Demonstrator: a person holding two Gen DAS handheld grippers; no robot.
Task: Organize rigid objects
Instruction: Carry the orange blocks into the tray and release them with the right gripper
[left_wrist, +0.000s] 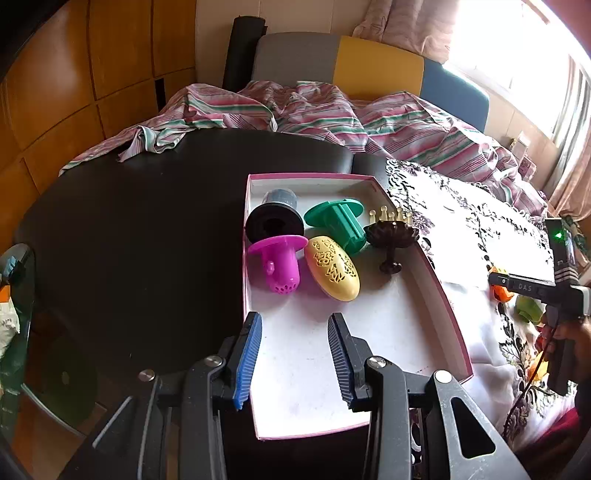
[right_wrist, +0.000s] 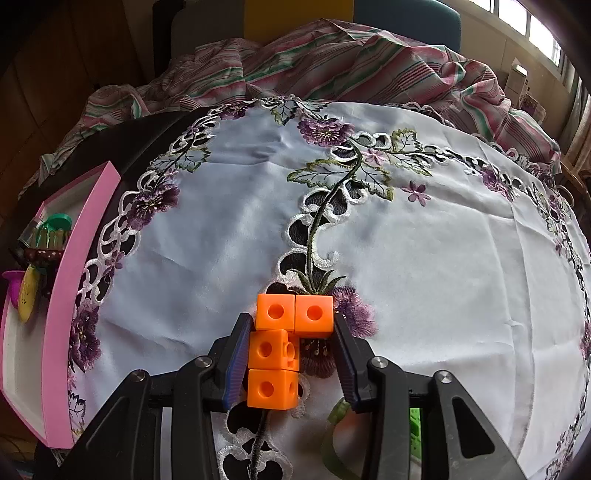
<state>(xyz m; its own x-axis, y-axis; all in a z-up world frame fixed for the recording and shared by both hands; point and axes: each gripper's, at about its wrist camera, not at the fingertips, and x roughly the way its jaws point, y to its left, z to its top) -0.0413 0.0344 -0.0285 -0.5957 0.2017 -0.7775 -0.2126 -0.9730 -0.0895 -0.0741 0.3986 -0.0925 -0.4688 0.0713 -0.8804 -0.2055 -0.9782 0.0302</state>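
My left gripper (left_wrist: 295, 325) hangs open over the near, bare part of a pink-rimmed white tray (left_wrist: 424, 280), with nothing between its blue pads. At the tray's far end lie a black flanged cap (left_wrist: 275, 221), a green flanged piece (left_wrist: 338, 218), a magenta strainer plug (left_wrist: 280, 262), a yellow perforated oval case (left_wrist: 332, 267) and a dark brown stemmed dish (left_wrist: 391, 236). My right gripper (right_wrist: 291, 321) is shut on an orange piece of linked cubes (right_wrist: 273, 350) above the embroidered white cloth (right_wrist: 424, 258). Its pads press the two-cube row from both sides.
The tray (right_wrist: 62, 295) lies left of the cloth on a dark round table (left_wrist: 129, 221). A striped pink sheet (left_wrist: 314, 114) is bunched along the table's far side. A translucent green ring (right_wrist: 332, 424) and a bright green piece (right_wrist: 414, 424) lie under the right gripper. A hand holds the right gripper (left_wrist: 546, 291).
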